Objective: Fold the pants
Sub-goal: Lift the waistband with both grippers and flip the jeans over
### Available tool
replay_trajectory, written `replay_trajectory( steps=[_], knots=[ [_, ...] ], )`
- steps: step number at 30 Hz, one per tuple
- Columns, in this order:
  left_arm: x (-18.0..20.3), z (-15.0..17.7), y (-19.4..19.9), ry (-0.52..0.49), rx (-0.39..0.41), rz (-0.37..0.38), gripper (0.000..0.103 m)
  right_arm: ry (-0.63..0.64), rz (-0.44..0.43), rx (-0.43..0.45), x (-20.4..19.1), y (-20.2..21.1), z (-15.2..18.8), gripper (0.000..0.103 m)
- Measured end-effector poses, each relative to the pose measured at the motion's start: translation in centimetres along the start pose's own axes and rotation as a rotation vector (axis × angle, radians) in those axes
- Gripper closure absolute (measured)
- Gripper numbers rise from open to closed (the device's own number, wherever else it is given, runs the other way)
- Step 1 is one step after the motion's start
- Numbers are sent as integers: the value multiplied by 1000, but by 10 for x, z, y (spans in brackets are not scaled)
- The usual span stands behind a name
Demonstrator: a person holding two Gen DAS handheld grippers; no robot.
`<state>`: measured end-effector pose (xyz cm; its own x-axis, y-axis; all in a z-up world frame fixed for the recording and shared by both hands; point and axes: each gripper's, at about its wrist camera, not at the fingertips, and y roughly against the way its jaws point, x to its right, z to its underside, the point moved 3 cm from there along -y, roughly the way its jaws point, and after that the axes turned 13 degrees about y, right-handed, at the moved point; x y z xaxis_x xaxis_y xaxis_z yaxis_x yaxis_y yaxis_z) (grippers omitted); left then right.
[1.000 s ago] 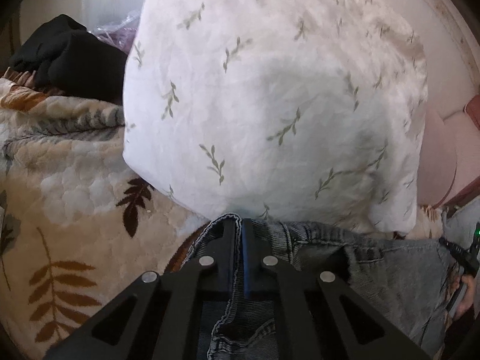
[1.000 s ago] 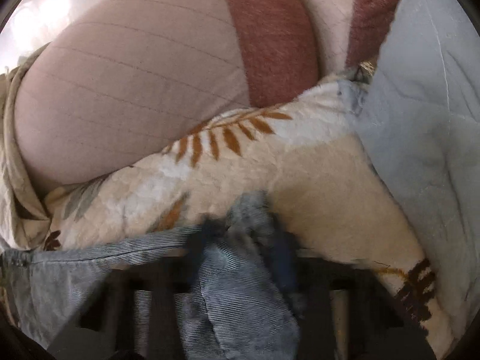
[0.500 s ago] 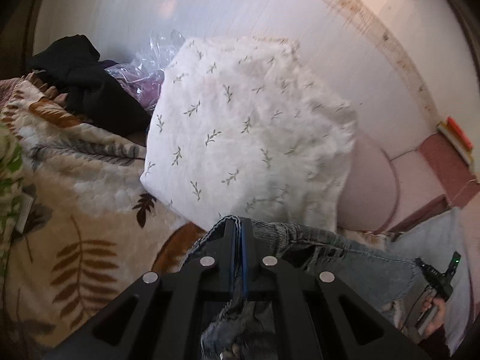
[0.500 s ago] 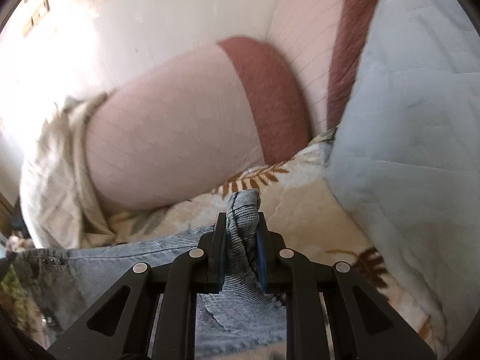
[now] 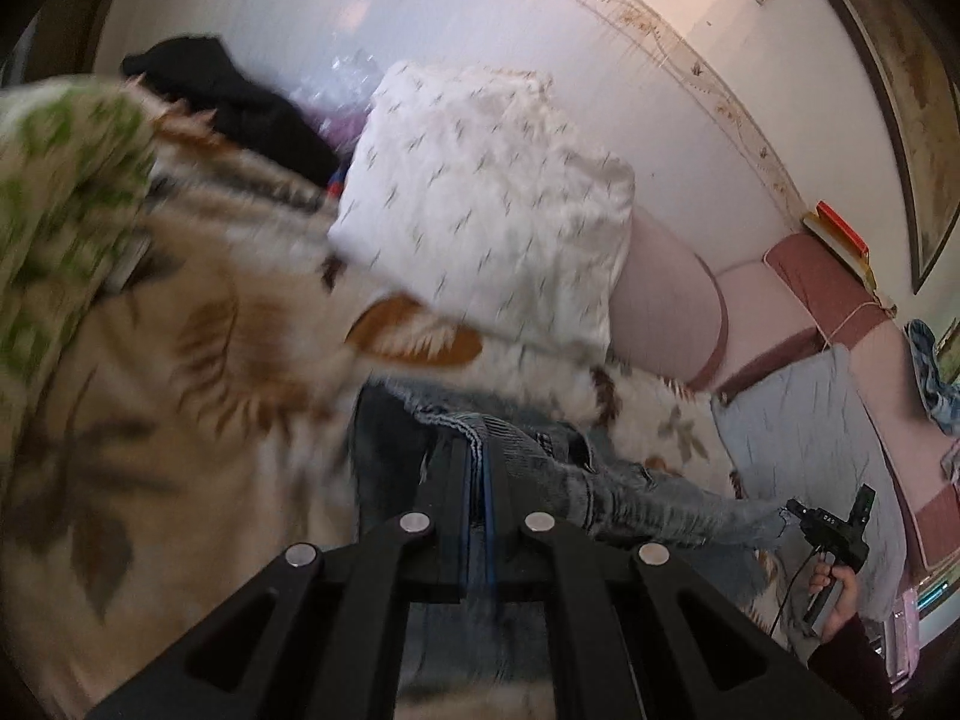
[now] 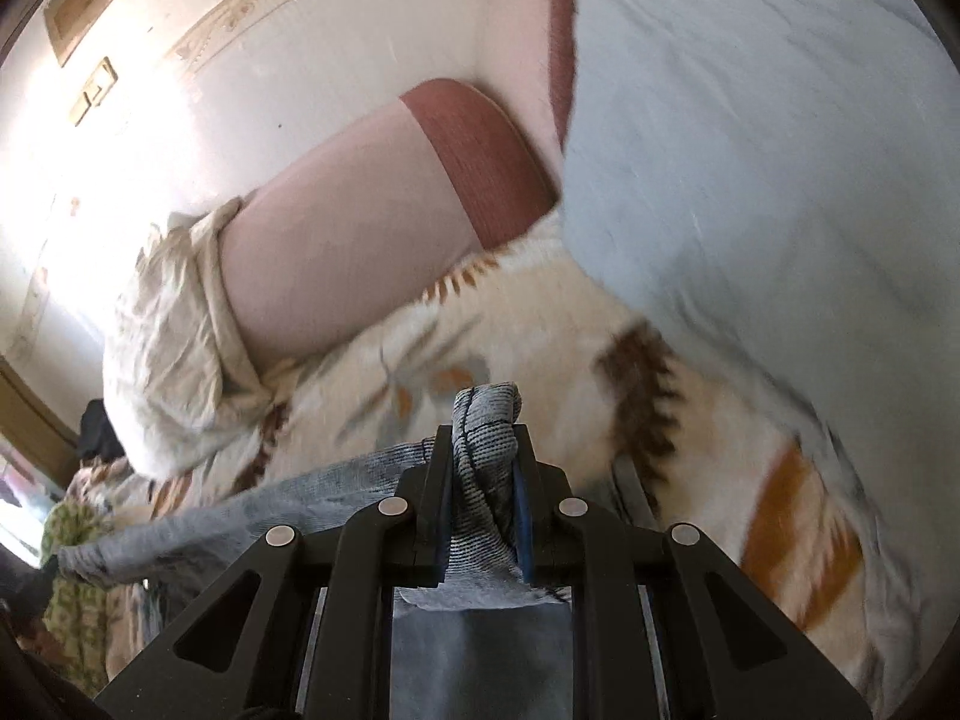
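The pants are blue-grey jeans (image 5: 624, 492), stretched between my two grippers above a cream leaf-print blanket (image 5: 180, 420). My left gripper (image 5: 477, 450) is shut on one edge of the jeans. My right gripper (image 6: 483, 438) is shut on a bunched fold of the jeans (image 6: 486, 414), which sticks out past the fingertips. The right gripper also shows in the left wrist view (image 5: 831, 531), held by a hand at the far end of the fabric. The jeans run left from the right gripper (image 6: 240, 534).
A white leaf-print pillow (image 5: 492, 210) and a pink bolster (image 6: 348, 240) lie against the wall. A pale blue quilt (image 6: 750, 150) lies to the right. Black clothes (image 5: 240, 102) sit at the back left. A green patterned cloth (image 5: 54, 192) is at the far left.
Both grippers have lifted and pulled back from the pillows, raising the jeans off the blanket. More wall and bed are in view. Both stay shut on the jeans.
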<state>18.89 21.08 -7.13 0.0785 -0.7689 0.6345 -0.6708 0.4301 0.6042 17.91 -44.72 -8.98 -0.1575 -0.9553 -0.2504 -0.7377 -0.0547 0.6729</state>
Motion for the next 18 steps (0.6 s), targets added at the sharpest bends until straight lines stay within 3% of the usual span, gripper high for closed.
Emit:
replay_trajectory(
  steps=[7,12,18],
  knots=[
    [-52,53,-2,85,-59,-23,99,-8,-23,-57,1,19,62,88],
    [-68,68,-3,107,-87,-51,98,8,-26,-116,5,32,109,83],
    [-60,76,11,43,-48,-150,93,32,-21,-202,17,45,140,56]
  ],
)
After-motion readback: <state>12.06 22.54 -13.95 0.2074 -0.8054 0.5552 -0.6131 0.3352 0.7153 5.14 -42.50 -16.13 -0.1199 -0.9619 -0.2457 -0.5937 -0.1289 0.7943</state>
